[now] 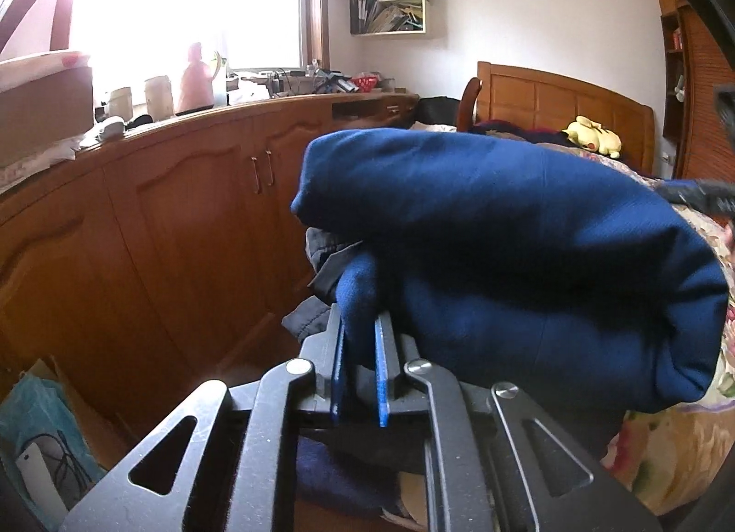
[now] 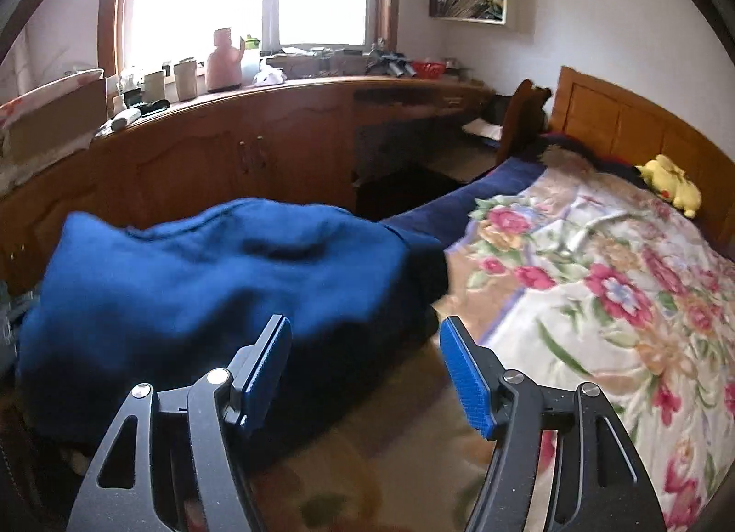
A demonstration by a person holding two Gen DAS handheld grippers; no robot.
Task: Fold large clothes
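We have the blue garment (image 1: 496, 256) bundled into a thick, doubled-over wad, so the folding looks well along, though we cannot tell whether every fold is done. Our left gripper (image 1: 360, 339) has its jaws clamped on a tuck of the blue cloth at about 6 o'clock in the left wrist view, and the bundle bulges toward 3 o'clock above the bed edge. Our right gripper (image 2: 365, 348) is free, its jaws wide apart and holding nothing, and the garment sits at about 9 o'clock in its view, on the edge of the floral bedspread (image 2: 597, 284). What seems left is setting the bundle down flat on the bed and squaring its loose edges. A grey piece (image 1: 321, 251) pokes out beneath the fold.
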